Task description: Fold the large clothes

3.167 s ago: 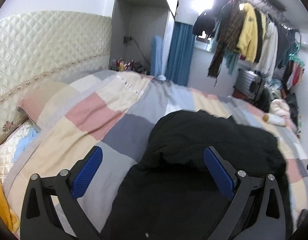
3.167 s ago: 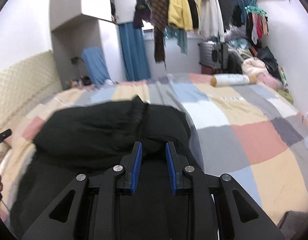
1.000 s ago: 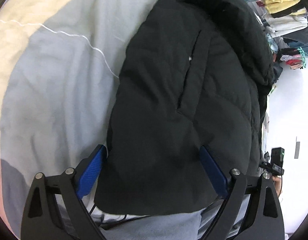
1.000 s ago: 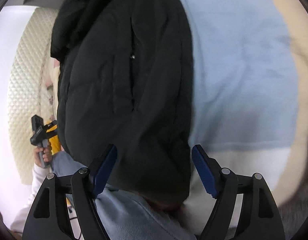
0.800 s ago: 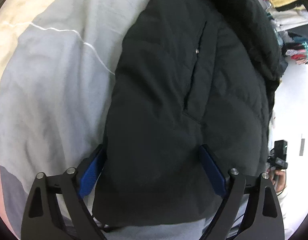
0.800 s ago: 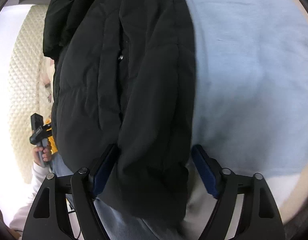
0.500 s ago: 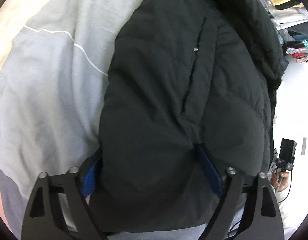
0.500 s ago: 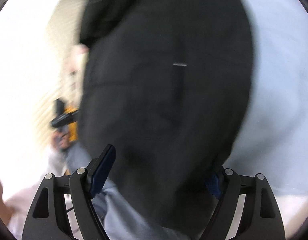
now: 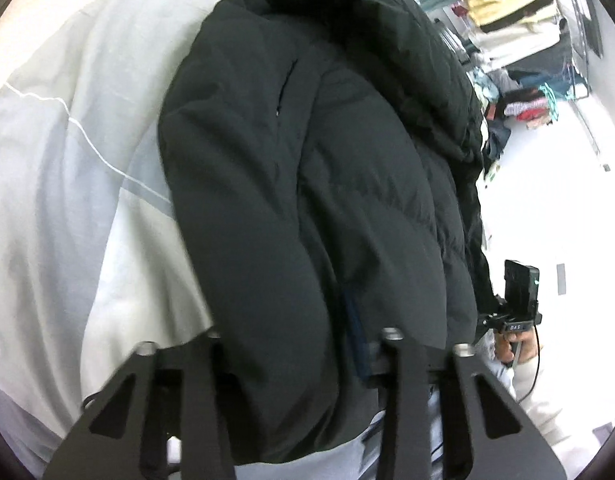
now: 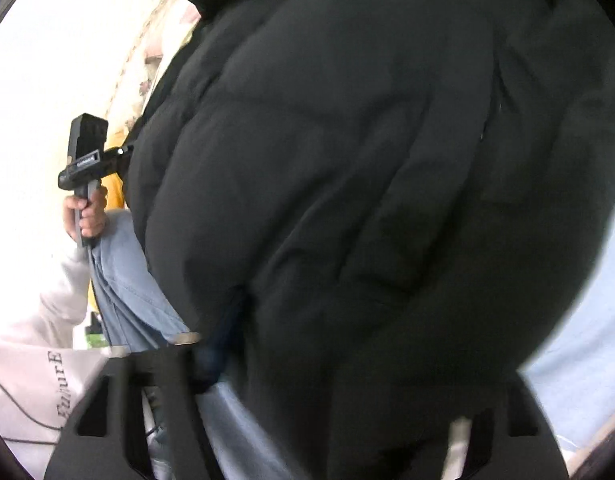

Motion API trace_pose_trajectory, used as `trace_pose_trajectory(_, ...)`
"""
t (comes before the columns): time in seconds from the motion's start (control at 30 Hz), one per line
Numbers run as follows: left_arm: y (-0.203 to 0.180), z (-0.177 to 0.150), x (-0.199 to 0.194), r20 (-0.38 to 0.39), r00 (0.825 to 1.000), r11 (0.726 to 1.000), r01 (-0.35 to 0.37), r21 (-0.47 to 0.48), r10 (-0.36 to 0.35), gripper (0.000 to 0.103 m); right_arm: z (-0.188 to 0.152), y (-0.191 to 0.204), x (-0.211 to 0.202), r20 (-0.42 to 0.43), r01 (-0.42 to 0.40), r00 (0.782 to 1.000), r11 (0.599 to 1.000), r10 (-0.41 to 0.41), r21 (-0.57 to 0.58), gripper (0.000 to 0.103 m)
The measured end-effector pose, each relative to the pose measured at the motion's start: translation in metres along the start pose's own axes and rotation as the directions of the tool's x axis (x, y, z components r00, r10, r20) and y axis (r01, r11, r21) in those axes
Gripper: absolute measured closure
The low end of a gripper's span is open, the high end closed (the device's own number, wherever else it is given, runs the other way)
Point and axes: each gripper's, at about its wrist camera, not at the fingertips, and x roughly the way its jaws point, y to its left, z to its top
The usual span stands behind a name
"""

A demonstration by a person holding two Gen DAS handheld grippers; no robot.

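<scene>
A large black padded jacket [image 9: 307, 168] lies folded on the bed, its hood end far from me. It fills the right wrist view [image 10: 367, 160]. My left gripper [image 9: 291, 344] is shut on the jacket's near edge; the fabric bulges over the jaws and hides most of the blue pads. My right gripper [image 10: 327, 344] is shut on the jacket's other near corner, with only one blue pad [image 10: 223, 340] showing. Each gripper's handle shows in the other's view, held in a hand.
The bed's pale grey and white quilt [image 9: 67, 184] lies left of the jacket. A rack of hanging clothes [image 9: 519, 12] stands at the far right. The person's jeans [image 10: 123, 280] and white sleeve are at the near edge. A quilted headboard [image 10: 127, 64] is behind.
Both grippers came down from above the jacket to its near edge, open, then closed on the fabric. The jacket's edge now bunches up between the jaws.
</scene>
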Motion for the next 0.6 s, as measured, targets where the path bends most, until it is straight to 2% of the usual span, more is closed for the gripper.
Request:
trace_pose_trajectory(0.03,0.002,0.001,-0.005,0.017,1.0,1.0,0.008,-0.014,-0.008,0.086,0.003,0.006,-0.008,0.045,0.008,0.999,1.0,-0.008,0.003,0.085)
trace_pose_trajectory(0.07,0.0,0.004,-0.008,0.028,0.999,1.0,0.019,-0.024,-0.018,0.088,0.004,0.011,-0.013,0.079,0.023,0.997,1.0,-0.022,-0.007,0.09)
trace_pose_trajectory(0.2,-0.022,0.005,-0.04,0.103,0.991,0.996,0.09,-0.019,-0.088,0.095,0.003,0.044,-0.048,0.236,0.035,0.972,0.998,-0.021,-0.057,0.094)
trace_pose_trajectory(0.27,-0.037,0.005,-0.052,0.141,0.983,0.992,0.123,-0.01,-0.12,0.096,-0.002,0.063,-0.069,0.318,0.026,0.948,0.996,0.004,-0.089,0.095)
trace_pose_trajectory(0.37,-0.057,0.001,-0.081,0.205,0.96,0.982,0.19,0.012,-0.188,0.097,-0.011,0.088,-0.094,0.42,0.031,0.907,0.993,0.02,-0.115,0.096)
trace_pose_trajectory(0.47,-0.076,-0.013,-0.111,0.261,0.935,0.971,0.234,0.049,-0.238,0.098,-0.029,0.097,-0.122,0.49,0.023,0.87,0.991,0.046,-0.133,0.097)
trace_pose_trajectory(0.6,-0.08,-0.041,-0.148,0.312,0.91,0.962,0.269,0.056,-0.273,0.098,-0.061,0.098,-0.155,0.552,0.002,0.83,0.99,0.078,-0.143,0.097)
